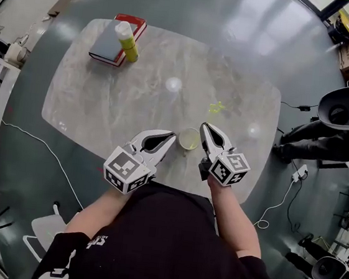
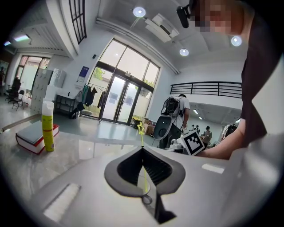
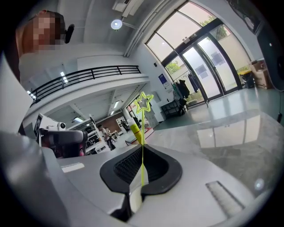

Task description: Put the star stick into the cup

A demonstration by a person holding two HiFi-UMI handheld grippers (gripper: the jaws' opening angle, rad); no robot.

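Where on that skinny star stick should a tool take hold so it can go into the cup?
On the thin plain shaft, not the star. The star stick is a bare rod with a flat star at one end, so closing the jaws on the rod from either side looks surest. The right tool is shut on it that way, star beyond its tips.

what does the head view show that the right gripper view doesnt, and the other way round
Only the head view: both marker cubes, the person's black shirt. Only the right gripper view: glass doors, a balcony railing, a ceiling light. Both: the star stick pinched in the shut right gripper, the bottle, the table.
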